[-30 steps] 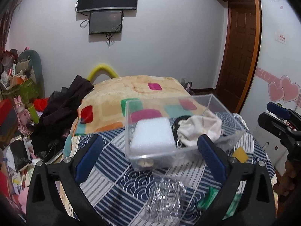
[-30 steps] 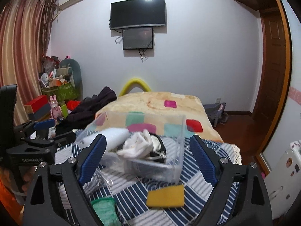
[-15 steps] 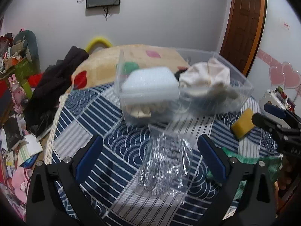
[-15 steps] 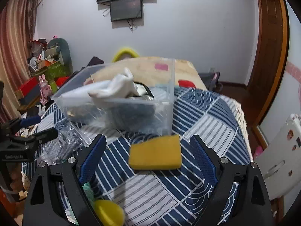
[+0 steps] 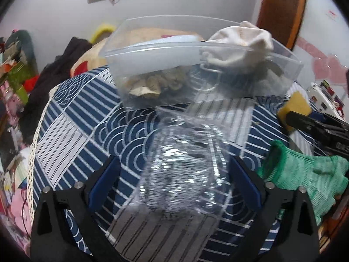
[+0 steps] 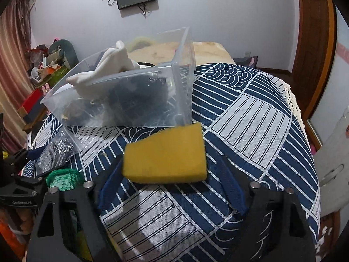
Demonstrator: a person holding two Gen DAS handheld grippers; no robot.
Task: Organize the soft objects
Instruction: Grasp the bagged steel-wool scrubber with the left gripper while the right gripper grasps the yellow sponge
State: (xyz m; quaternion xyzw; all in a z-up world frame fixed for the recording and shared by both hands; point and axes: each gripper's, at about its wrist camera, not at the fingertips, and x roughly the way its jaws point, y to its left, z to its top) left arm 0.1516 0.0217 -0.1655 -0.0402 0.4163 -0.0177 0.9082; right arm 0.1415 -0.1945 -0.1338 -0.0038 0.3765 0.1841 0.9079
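I've lowered both: left gripper [image 5: 174, 181] closing around the steel-wool bag [image 5: 183, 170], right gripper [image 6: 170, 179] around the yellow sponge [image 6: 165, 155], neither gripped.

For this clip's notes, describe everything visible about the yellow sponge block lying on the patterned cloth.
The yellow sponge block is a thick foam slab with a fine porous face, blunt corners and a slanted far-left edge. It lies flat on the blue-and-white patterned cloth, just in front of the clear plastic box; whether they touch is unclear. It sits between the blue fingers of the right gripper, whose jaws are closing; the pads do not visibly press it yet. The left wrist view shows it at the right edge.
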